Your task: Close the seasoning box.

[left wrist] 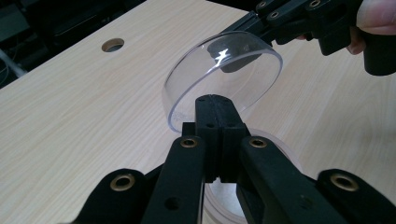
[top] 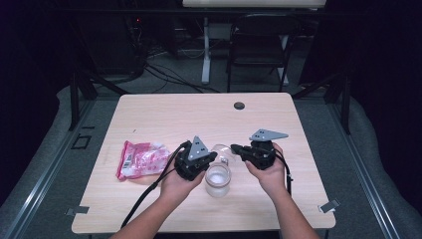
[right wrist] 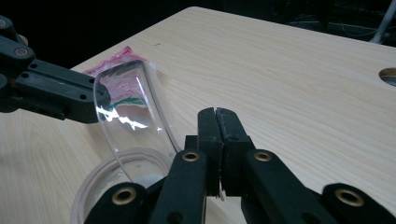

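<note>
A clear round plastic lid hangs tilted just above an open clear jar with white stuff in it. My left gripper is shut on the lid's rim at the side nearer it. My right gripper is shut too, its tips lying against the lid's opposite edge. In the right gripper view the lid stands to the left of the closed jaws, with nothing between their tips.
A pink plastic bag lies on the wooden table to the left of the jar. A cable hole sits near the far edge. A dark chair stands beyond the table.
</note>
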A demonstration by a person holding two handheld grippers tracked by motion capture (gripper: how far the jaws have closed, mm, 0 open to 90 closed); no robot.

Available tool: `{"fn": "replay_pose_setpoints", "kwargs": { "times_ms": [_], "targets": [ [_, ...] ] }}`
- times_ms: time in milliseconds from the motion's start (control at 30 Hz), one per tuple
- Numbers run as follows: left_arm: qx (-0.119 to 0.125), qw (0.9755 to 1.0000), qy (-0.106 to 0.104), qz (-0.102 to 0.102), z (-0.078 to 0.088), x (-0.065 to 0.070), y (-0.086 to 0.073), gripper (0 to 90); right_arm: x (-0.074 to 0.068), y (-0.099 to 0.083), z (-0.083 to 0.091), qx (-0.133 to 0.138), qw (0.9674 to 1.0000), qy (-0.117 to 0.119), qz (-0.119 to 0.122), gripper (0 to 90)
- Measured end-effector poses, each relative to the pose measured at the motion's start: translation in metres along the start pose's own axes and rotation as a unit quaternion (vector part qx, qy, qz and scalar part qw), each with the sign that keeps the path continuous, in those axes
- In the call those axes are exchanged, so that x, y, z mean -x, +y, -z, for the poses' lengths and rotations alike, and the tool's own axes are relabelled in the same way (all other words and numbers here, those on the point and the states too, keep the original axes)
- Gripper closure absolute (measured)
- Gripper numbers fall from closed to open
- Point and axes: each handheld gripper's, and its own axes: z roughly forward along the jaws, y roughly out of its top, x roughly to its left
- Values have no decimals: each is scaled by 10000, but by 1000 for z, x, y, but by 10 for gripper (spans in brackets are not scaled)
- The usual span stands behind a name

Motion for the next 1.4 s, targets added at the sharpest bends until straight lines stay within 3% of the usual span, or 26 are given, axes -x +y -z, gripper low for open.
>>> {"fn": "replay_pose_setpoints", "kwargs": {
  "times_ms": [1400],
  "targets": [
    [-142, 9997, -143, 112, 7, 10, -42, 899, -22, -3, -13, -249, 9984, 336, 393, 884]
  ]
}}
